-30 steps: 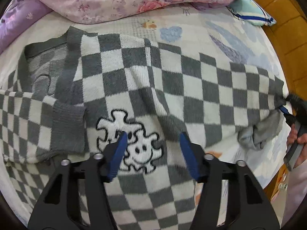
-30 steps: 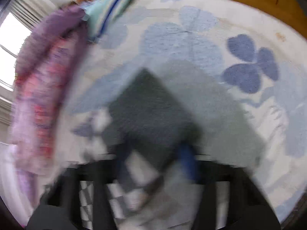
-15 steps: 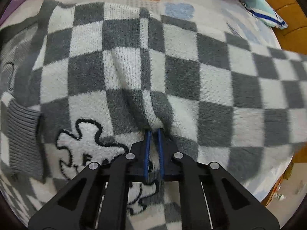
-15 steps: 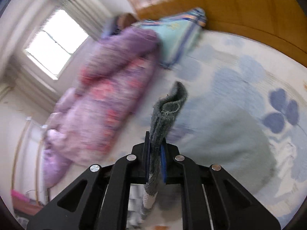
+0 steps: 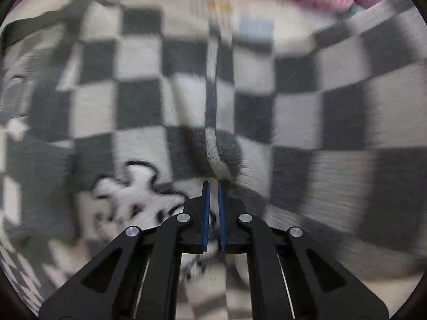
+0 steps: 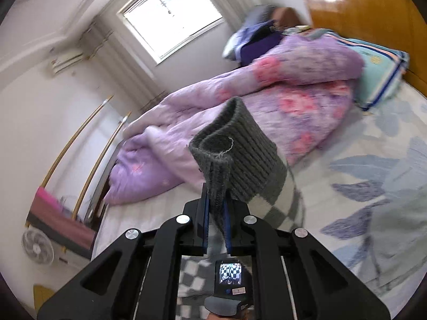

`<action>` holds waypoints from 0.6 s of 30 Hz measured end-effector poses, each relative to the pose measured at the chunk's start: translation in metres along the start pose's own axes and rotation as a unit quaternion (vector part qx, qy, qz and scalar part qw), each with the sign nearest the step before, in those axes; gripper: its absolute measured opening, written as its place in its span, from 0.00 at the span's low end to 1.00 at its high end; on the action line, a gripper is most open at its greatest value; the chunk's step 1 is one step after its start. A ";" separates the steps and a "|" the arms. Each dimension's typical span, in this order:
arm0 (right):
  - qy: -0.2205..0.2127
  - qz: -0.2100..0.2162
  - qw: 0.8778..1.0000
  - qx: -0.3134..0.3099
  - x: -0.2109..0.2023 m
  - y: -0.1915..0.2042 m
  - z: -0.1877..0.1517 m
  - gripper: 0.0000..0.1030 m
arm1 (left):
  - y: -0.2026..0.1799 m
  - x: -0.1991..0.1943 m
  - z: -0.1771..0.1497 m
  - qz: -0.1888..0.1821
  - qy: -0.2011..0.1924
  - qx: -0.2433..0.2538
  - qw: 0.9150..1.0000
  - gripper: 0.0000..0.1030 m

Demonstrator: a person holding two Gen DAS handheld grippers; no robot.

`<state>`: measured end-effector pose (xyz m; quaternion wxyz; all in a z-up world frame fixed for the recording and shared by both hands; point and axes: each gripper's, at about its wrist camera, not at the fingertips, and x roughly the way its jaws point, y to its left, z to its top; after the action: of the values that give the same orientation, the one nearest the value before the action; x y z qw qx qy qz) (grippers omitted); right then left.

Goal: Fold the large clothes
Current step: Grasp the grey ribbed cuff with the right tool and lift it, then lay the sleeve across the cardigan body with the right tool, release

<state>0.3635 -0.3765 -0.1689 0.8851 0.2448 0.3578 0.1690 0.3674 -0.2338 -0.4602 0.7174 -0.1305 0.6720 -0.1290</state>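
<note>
A grey and white checkered knit sweater point(image 5: 267, 122) with a white flower figure point(image 5: 133, 192) lies spread on the bed and fills the blurred left wrist view. My left gripper point(image 5: 212, 186) is shut on a pinched fold of the sweater's body. My right gripper point(image 6: 216, 200) is shut on the sweater's grey ribbed cuff point(image 6: 237, 154), which stands up above the fingers; the checkered sleeve point(image 6: 283, 205) hangs down to the right of it, lifted off the bed.
A purple and pink floral quilt point(image 6: 240, 106) is bunched along the far side of the bed. A blue-striped pillow point(image 6: 379, 72) lies by the wooden headboard point(image 6: 360, 8). The floral sheet point(image 6: 373, 186) lies below. A fan point(image 6: 37, 245) stands on the floor.
My left gripper closed on a fold of the sweater and is pulling it. My right gripper lifted the cuff off the bed and swung up toward the quilt and window.
</note>
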 end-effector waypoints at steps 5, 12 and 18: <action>0.034 0.015 0.999 -0.016 0.041 0.064 -0.029 0.08 | 0.038 -0.111 -0.009 0.012 -0.051 0.025 0.998 0.07; 0.100 0.034 0.994 -0.007 0.120 0.126 -0.103 0.08 | 0.146 -0.203 -0.041 0.037 -0.096 -0.024 0.994 0.07; 0.175 0.036 0.984 -0.006 0.197 0.154 -0.181 0.09 | 0.239 -0.226 -0.057 0.071 -0.112 -0.089 0.987 0.07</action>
<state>0.3500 -0.0998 -0.3052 0.8035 0.2185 0.4975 0.2430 0.2985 0.0700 -0.3399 0.7809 -0.1592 0.6040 -0.0024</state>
